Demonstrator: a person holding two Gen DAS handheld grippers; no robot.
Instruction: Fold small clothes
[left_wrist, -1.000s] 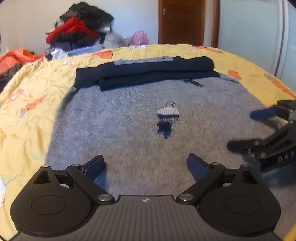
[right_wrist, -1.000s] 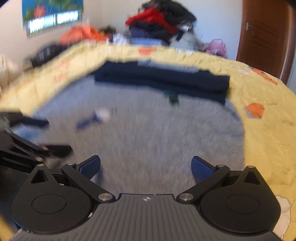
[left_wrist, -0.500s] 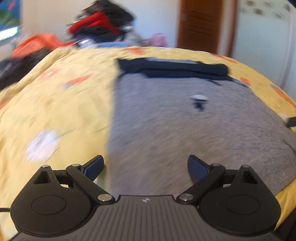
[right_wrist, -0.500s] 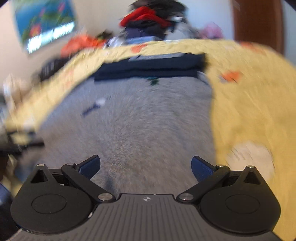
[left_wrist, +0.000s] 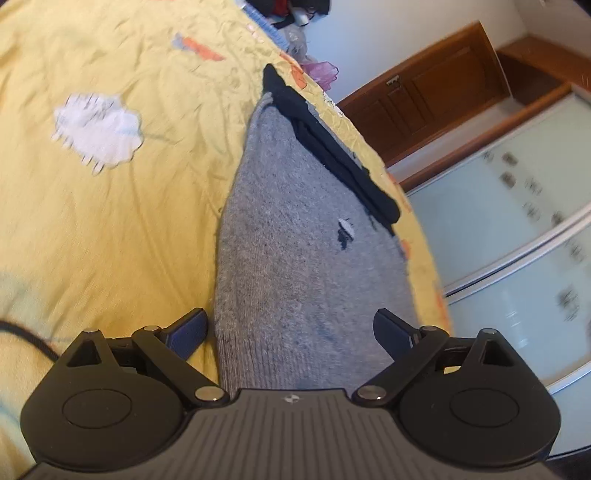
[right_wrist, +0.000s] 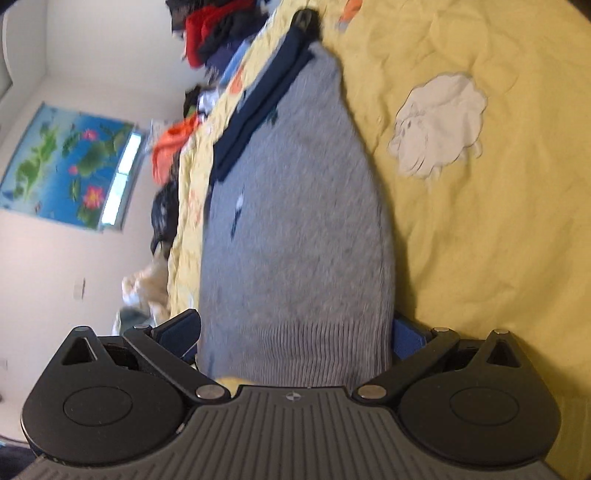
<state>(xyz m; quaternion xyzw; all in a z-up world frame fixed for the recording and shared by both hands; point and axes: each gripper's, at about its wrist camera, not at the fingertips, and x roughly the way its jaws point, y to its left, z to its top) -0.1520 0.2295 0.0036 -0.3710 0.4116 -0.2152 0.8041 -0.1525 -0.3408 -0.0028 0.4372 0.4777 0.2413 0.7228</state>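
1. We see the grey sweater (left_wrist: 295, 236) flat on the bed's yellow sheet (left_wrist: 110, 206), navy sleeves (left_wrist: 332, 147) folded across its far end
2. Left hand-held gripper (left_wrist: 290, 330): jaws spread wide, straddling the ribbed hem at 1 corner, nothing clamped
3. Right hand-held gripper (right_wrist: 295, 334): also open, hem (right_wrist: 295, 343) sits between its fingers
4. Clothes pile (right_wrist: 207, 33) beyond the bed
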